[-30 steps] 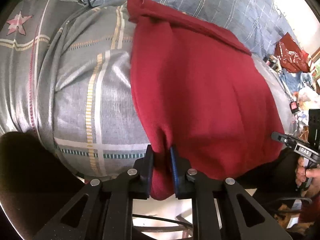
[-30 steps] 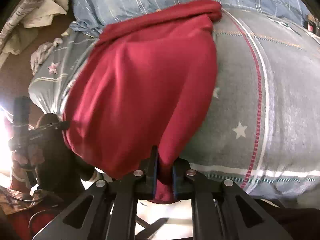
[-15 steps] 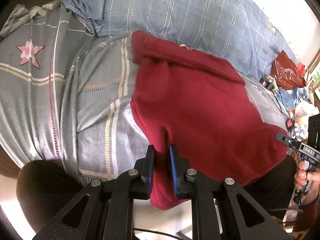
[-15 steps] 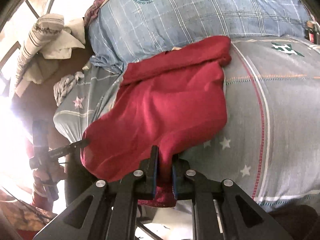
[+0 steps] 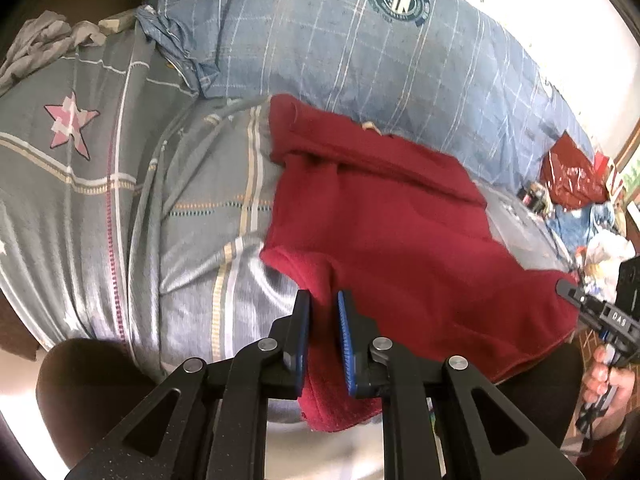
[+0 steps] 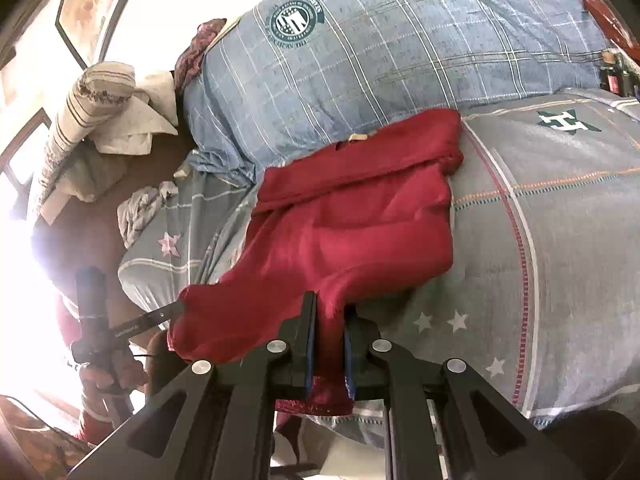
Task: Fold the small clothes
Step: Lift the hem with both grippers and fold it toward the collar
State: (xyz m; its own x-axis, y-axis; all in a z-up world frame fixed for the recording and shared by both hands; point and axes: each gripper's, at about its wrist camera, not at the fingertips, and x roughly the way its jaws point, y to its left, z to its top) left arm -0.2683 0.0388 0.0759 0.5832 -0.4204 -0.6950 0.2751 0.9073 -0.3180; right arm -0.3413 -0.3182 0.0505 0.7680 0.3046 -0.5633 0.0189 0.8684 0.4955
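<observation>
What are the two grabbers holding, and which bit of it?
Both hold the red garment by its near edge: left gripper pinches one corner, right gripper the other.

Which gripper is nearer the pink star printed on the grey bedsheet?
Left. The left gripper pinches the red garment at the corner on the pink star's side; the right gripper holds the opposite near corner, farther from it.

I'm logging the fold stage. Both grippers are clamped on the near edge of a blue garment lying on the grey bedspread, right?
Not quite: the garment is red, not blue, as the left wrist view shows. The rest holds: the left gripper and the right gripper are each clamped on its near edge, over the grey bedspread.
</observation>
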